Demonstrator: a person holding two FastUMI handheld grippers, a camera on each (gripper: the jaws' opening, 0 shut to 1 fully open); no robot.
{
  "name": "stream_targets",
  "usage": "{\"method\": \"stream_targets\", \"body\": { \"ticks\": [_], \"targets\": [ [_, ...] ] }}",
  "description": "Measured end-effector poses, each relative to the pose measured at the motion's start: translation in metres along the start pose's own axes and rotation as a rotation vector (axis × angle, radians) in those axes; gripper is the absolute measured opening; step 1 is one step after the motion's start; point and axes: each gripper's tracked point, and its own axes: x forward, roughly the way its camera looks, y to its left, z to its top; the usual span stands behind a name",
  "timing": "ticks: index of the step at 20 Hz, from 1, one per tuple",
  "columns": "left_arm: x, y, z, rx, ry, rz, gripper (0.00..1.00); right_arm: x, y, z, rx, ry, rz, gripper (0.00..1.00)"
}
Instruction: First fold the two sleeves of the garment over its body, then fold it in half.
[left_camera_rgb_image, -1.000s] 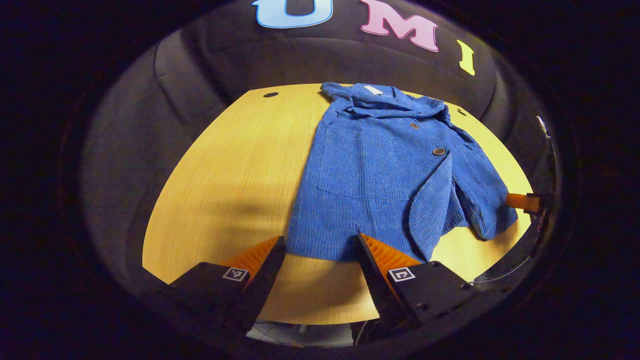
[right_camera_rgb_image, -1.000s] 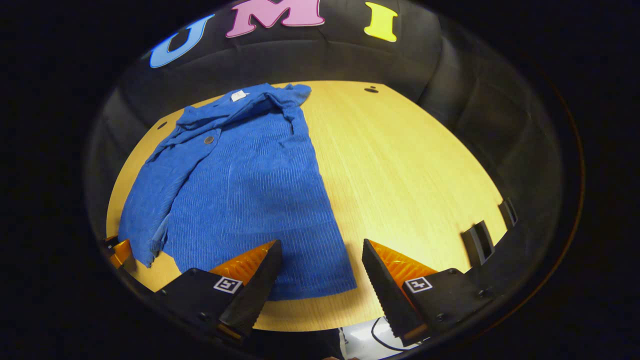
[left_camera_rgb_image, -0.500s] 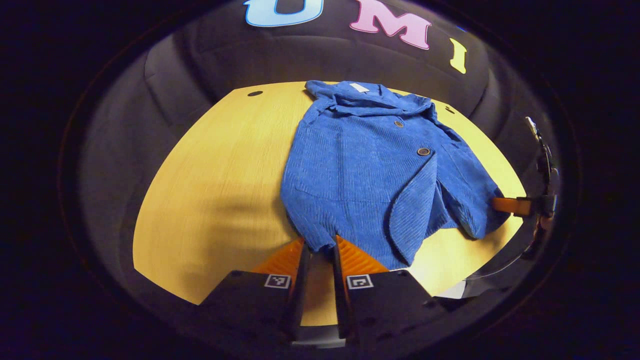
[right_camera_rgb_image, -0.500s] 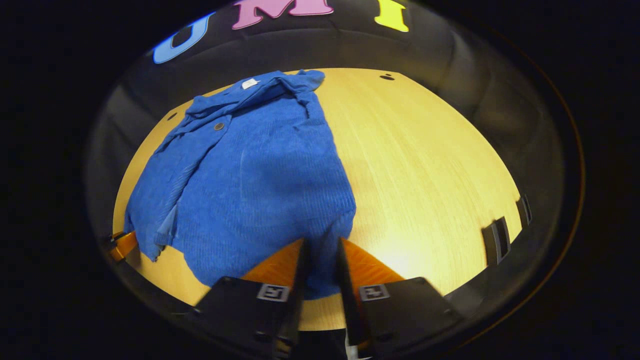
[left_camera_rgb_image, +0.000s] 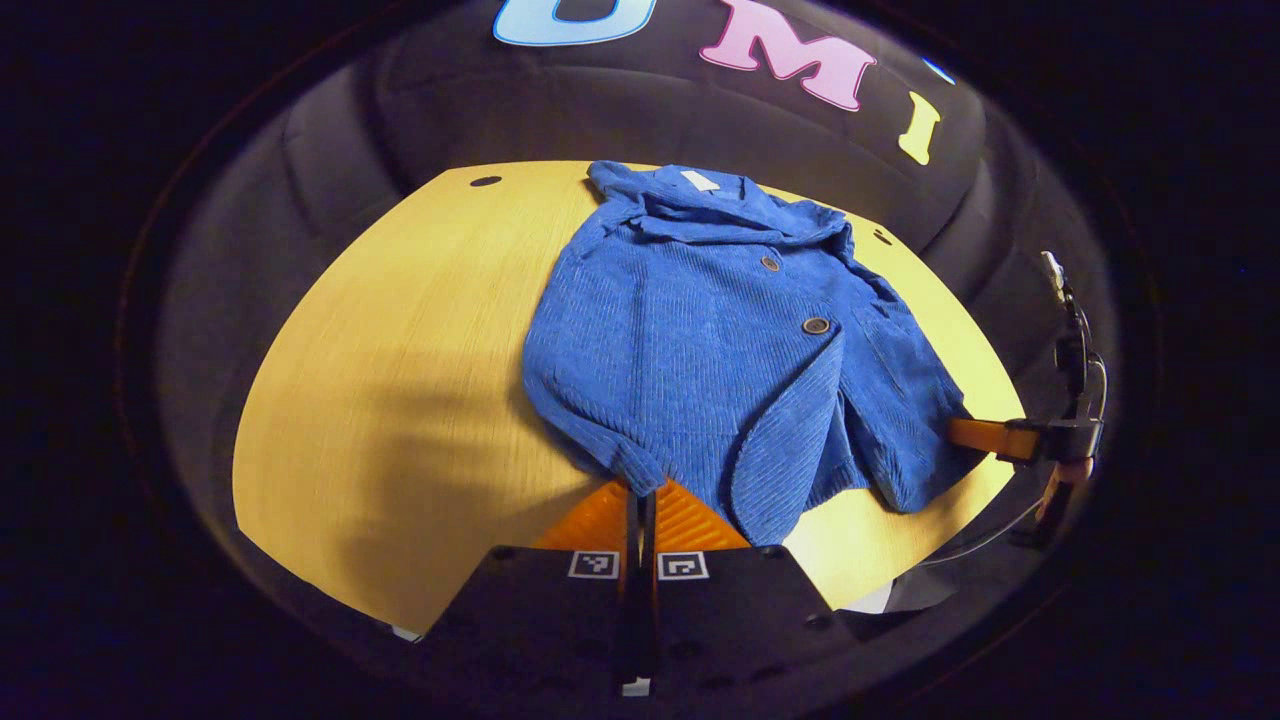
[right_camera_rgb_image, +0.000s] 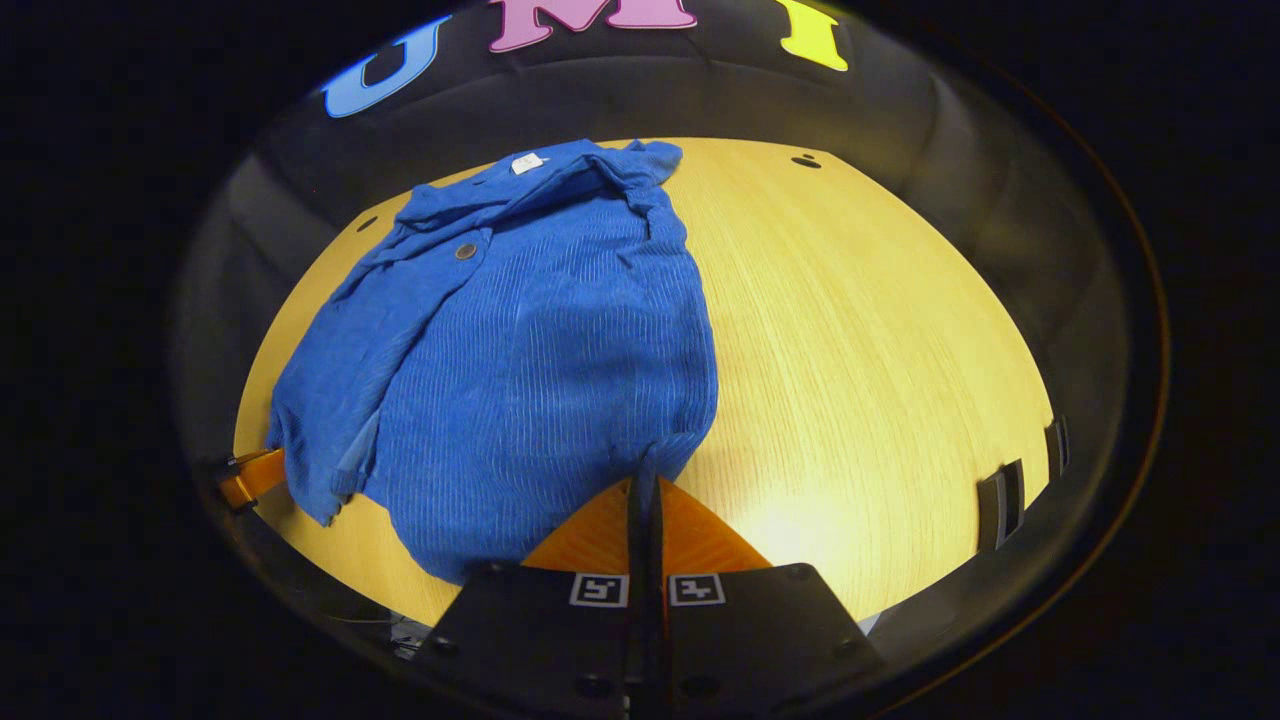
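Left gripper (left_camera_rgb_image: 640, 492): clamped on the near hem corner of the blue ribbed corduroy garment (left_camera_rgb_image: 720, 350), low centre of the left gripper view.
Right gripper (right_camera_rgb_image: 645, 482): pinched shut on the other hem corner, low centre of its view.
Garment: button-front, sleeves folded over the body, collar at the top of the frame, hem bunched.
Worktop (right_camera_rgb_image: 860, 330): pale wood grain, rounded.

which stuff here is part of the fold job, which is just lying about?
In the job:
- blue corduroy jacket, sleeves already folded over its body
- left tool, shut on the hem corner
- right tool, shut on the other hem corner

Lying about:
- wooden table
- dark clips at table edge
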Motion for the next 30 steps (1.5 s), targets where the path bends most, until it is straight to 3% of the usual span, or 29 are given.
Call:
{"method": "stream_targets", "body": {
  "ticks": [8, 16, 21, 24, 26, 30],
  "targets": [
    [-0.032, -0.010, 0.072, -0.017, -0.117, -0.041, 0.00, -0.031, 0.037, 0.106, -0.053, -0.178, 0.088, 0.01],
    [-0.024, -0.007, 0.194, -0.007, -0.261, -0.063, 0.00, -0.028, 0.056, 0.234, -0.038, -0.348, 0.153, 0.01],
    [0.003, 0.006, 0.310, 0.044, -0.403, -0.040, 0.00, -0.013, 0.057, 0.337, -0.035, -0.475, 0.181, 0.00],
    [0.029, 0.016, 0.387, 0.114, -0.549, 0.001, 0.00, 0.006, 0.052, 0.399, -0.059, -0.562, 0.175, 0.00],
    [0.062, 0.023, 0.419, 0.163, -0.581, 0.029, 0.00, 0.028, 0.048, 0.437, -0.078, -0.616, 0.165, 0.00],
    [0.130, 0.047, 0.464, 0.126, -0.621, 0.053, 0.00, 0.090, 0.036, 0.490, -0.055, -0.654, 0.155, 0.00]
  ]
}}
